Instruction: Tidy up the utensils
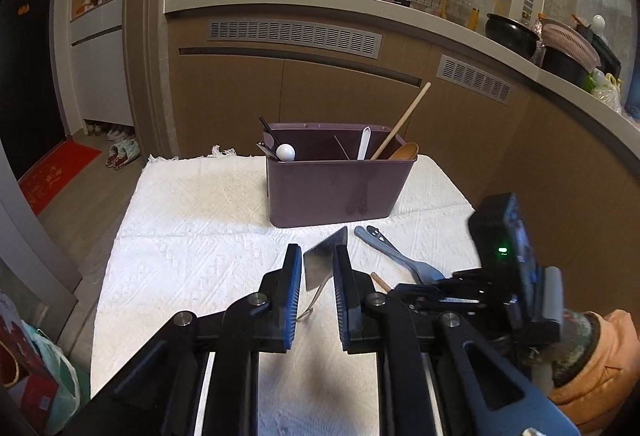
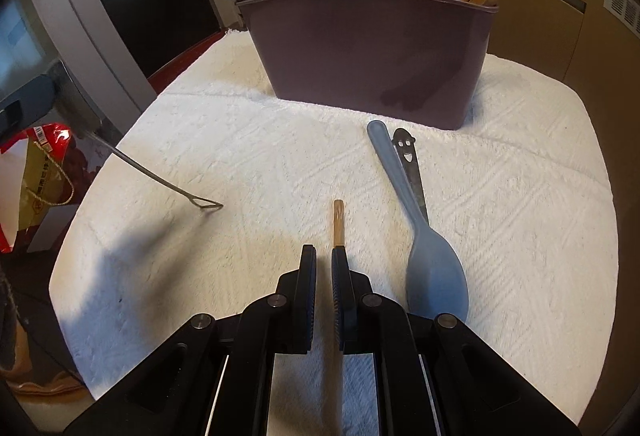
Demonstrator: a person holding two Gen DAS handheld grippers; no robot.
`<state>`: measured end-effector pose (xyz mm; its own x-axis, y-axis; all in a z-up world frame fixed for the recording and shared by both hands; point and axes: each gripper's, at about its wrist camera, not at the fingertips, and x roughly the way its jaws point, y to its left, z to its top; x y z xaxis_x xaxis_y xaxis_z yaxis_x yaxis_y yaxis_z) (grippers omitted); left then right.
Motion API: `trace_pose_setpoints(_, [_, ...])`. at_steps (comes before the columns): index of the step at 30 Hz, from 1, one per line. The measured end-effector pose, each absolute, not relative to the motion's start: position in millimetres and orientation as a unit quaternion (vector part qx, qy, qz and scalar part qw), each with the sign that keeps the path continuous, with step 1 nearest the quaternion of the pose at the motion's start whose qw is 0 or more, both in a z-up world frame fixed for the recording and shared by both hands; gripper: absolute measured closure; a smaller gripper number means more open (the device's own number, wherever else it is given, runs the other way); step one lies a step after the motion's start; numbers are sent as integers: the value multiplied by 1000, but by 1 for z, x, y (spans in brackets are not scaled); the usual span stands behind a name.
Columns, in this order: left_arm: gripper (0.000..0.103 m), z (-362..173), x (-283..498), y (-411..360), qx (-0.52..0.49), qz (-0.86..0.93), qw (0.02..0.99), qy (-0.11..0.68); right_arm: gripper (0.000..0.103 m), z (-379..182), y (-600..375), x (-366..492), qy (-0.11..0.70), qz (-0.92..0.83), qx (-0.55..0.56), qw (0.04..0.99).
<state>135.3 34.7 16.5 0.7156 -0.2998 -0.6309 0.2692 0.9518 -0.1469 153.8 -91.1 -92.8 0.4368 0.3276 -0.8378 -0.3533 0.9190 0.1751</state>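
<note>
A purple utensil bin [image 1: 332, 192] [image 2: 360, 48] stands at the far side of the white cloth, holding a wooden spoon [image 1: 400, 120], a white spoon [image 1: 364, 142] and dark utensils. My left gripper [image 1: 317, 250] is shut on the blade of a metal spatula [image 1: 320, 264], whose wire handle [image 2: 160, 176] hangs above the cloth. My right gripper [image 2: 324, 252] is shut on a wooden stick [image 2: 338, 222] that pokes out past its fingertips. A blue rice paddle [image 2: 432, 268] [image 1: 400, 260] lies just right of it, over a metal handle with a smiling face [image 2: 406, 156].
The white textured cloth [image 2: 240, 140] covers the small table. Brown kitchen cabinets [image 1: 340, 84] and a countertop with pots [image 1: 512, 30] rise behind the bin. A red and gold bag [image 2: 40, 172] sits on the floor at the left edge.
</note>
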Motion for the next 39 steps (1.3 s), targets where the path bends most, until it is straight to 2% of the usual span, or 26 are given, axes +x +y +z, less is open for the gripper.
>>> trace_pose_setpoints(4, [89, 12, 134, 37, -17, -156, 924, 350, 93, -99, -86, 161, 493, 185, -37, 849])
trace_pose_setpoints(5, [89, 9, 135, 37, -17, -157, 922, 354, 89, -101, -86, 162, 497, 185, -38, 847])
trace_pose_setpoints(8, [88, -2, 140, 36, -20, -161, 915, 369, 84, -104, -84, 164, 500, 189, -36, 845])
trace_pose_setpoints(16, [52, -13, 151, 27, -36, -165, 914, 368, 81, -104, -84, 164, 500, 195, -27, 843])
trace_pose_setpoints(21, [50, -19, 165, 13, -31, -162, 914, 371, 75, -103, -85, 159, 498, 199, -27, 843])
trace_pose_setpoints(23, [56, -24, 172, 7, -30, -169, 910, 376, 75, -103, -85, 158, 497, 198, -27, 845])
trace_pose_setpoints(25, [78, -28, 179, 0, -35, -184, 906, 380, 75, -103, -85, 158, 498, 199, -24, 844])
trace_pose_setpoints(26, [85, -29, 182, -2, -35, -191, 904, 381, 75, -103, -85, 159, 498, 200, -23, 844])
trace_pose_setpoints(27, [96, -30, 185, -6, -34, -199, 902, 383, 75, -103, -86, 158, 498, 201, -22, 843])
trace_pose_setpoints(32, [102, -22, 181, -9, -33, -206, 909, 360, 75, -103, -97, 154, 499, 199, -17, 843])
trace_pose_setpoints(39, [102, 3, 170, 8, -34, -189, 926, 325, 75, -99, -104, 154, 496, 190, -13, 847])
